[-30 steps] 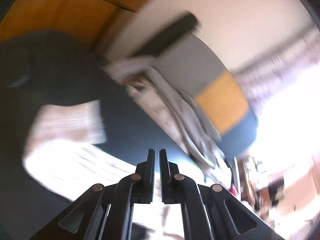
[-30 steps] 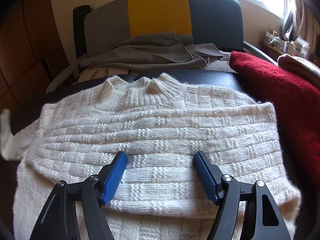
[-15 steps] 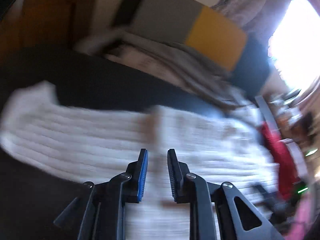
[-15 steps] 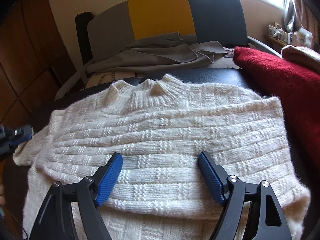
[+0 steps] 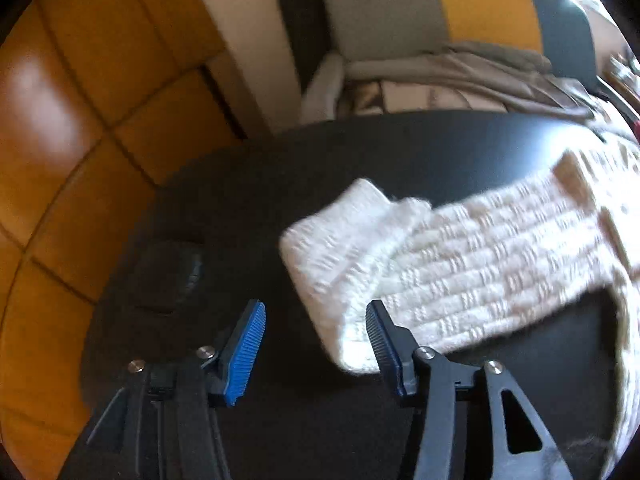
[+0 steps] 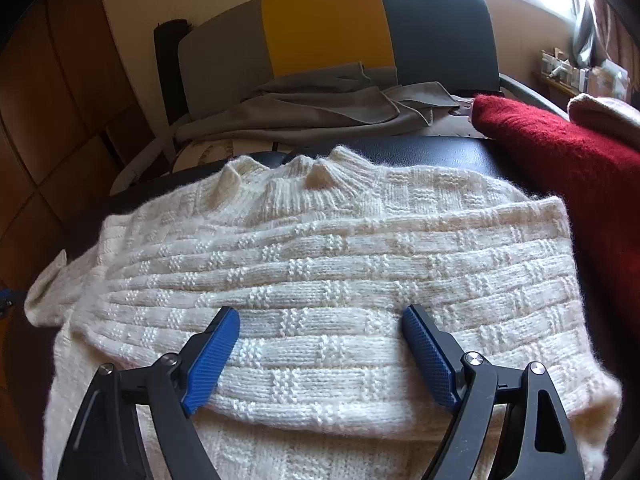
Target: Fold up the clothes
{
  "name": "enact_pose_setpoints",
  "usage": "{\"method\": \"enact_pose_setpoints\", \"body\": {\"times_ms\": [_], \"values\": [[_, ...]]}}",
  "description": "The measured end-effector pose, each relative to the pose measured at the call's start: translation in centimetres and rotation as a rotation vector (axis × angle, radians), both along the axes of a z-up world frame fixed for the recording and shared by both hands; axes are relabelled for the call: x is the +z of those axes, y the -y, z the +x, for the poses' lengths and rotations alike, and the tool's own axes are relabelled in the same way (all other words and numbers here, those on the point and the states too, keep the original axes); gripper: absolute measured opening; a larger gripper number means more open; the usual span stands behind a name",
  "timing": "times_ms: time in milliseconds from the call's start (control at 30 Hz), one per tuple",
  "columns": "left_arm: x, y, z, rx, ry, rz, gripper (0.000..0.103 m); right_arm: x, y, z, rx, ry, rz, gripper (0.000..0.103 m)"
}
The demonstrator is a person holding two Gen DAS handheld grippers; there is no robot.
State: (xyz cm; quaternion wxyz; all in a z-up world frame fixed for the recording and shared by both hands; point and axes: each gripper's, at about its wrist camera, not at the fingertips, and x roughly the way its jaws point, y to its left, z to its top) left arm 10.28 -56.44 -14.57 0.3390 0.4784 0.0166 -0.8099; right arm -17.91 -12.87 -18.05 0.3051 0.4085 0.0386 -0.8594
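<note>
A cream knitted sweater (image 6: 320, 264) lies flat on a black table (image 6: 440, 152), collar at the far side, one sleeve folded across its body. My right gripper (image 6: 320, 344) is open and empty, hovering over the sweater's middle. In the left wrist view the other sleeve (image 5: 460, 260) stretches leftward over the black table (image 5: 280, 184), its cuff (image 5: 340, 240) nearest me. My left gripper (image 5: 316, 344) is open and empty, its right finger just at the cuff's near edge.
A red garment (image 6: 568, 160) and a beige one (image 6: 604, 112) lie at the table's right. A chair with grey, yellow and dark panels (image 6: 328, 28) holds a grey cloth (image 6: 320, 104) behind the table. A dark flat object (image 5: 168, 276) lies left of the cuff.
My left gripper swung left toward the sleeve end and opened from shut to wide. My right gripper stayed open over the sweater, shifting only slightly.
</note>
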Motion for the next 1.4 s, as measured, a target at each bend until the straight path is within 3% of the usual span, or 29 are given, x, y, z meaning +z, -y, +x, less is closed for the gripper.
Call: {"method": "enact_pose_setpoints", "body": {"times_ms": [133, 267, 333, 367, 400, 500, 733, 867, 933, 1100, 1167, 1267, 1400], "values": [[-1.0, -0.5, -1.5, -0.049, 0.027, -0.007, 0.054, 0.0, 0.2, 0.0, 0.002, -0.003, 0.012, 0.087], [-2.1, 0.7, -3.1, 0.018, 0.073, -0.059, 0.051, -0.1, 0.4, 0.1, 0.003, -0.006, 0.024, 0.089], [-2.1, 1.6, -3.3, 0.061, 0.071, -0.043, 0.033, -0.1, 0.5, 0.1, 0.004, -0.007, 0.030, 0.089], [-2.1, 2.1, -3.4, 0.092, 0.055, -0.025, 0.017, -0.1, 0.5, 0.1, 0.003, -0.008, 0.030, 0.089], [-1.7, 2.6, -3.3, 0.125, 0.022, -0.002, 0.007, -0.1, 0.5, 0.1, 0.003, -0.008, 0.030, 0.089], [0.9, 2.6, -2.5, 0.155, -0.177, 0.128, 0.006, -0.1, 0.6, 0.1, 0.001, -0.009, 0.033, 0.089], [7.7, -4.1, -3.8, 0.002, -0.524, 0.326, 0.006, -0.1, 0.8, 0.2, -0.002, -0.011, 0.042, 0.089], [7.8, -10.3, -8.1, -0.130, -0.531, 0.392, 0.006, 0.3, 1.2, 0.3, -0.003, -0.016, 0.078, 0.088], [6.8, -13.6, -10.7, -0.194, -0.506, 0.440, 0.006, 0.9, 1.2, 0.9, 0.003, -0.020, 0.089, 0.082], [2.0, -19.6, -16.2, -0.281, -0.358, 0.482, 0.006, 2.6, -0.2, 2.6, 0.045, 0.042, -0.032, 0.051], [-0.1, -20.3, -17.8, -0.295, -0.314, 0.477, 0.006, 2.7, -0.7, 2.6, 0.068, 0.133, -0.135, 0.043], [-0.4, -20.4, -17.7, -0.306, -0.313, 0.488, 0.019, 2.7, -1.4, 2.7, 0.104, 0.282, -0.300, 0.041], [0.8, -19.7, -14.8, -0.278, -0.351, 0.500, 0.023, 1.6, 0.0, 3.0, 0.169, 0.517, -0.550, 0.042]]}}
